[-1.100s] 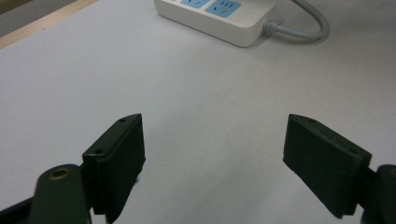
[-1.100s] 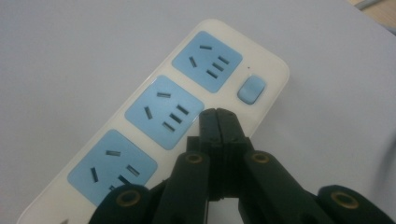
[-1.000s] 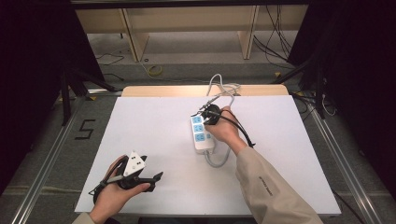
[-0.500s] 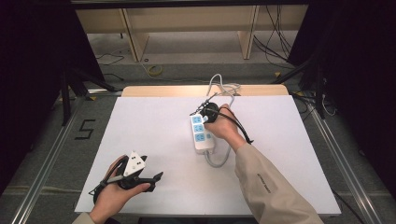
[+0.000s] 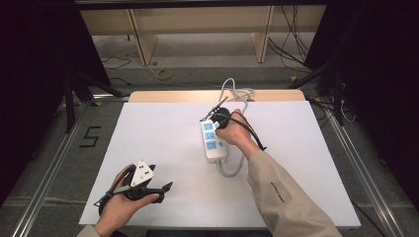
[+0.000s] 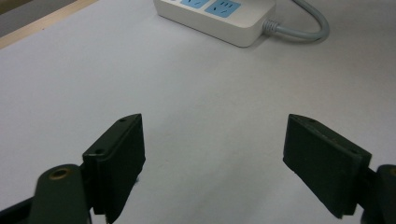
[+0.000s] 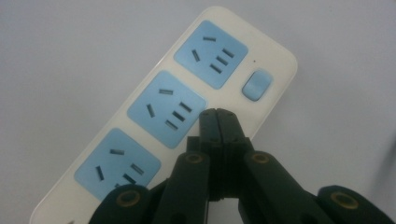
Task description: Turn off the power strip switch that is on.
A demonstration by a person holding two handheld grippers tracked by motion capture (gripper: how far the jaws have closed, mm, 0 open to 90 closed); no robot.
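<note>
White table [image 5: 148, 133]; right hand-held gripper [image 7: 217, 115] hides power strip's [image 7: 187, 107] edge

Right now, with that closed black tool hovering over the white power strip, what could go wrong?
1. The right tool, jaws shut, hangs beside the blue switch; a slightly off push might land on a socket instead.
2. Nothing holds the power strip; the left tool rests open, far off, so a push could slide the strip.
3. The grey cord loops near the sleeve and might snag.
</note>
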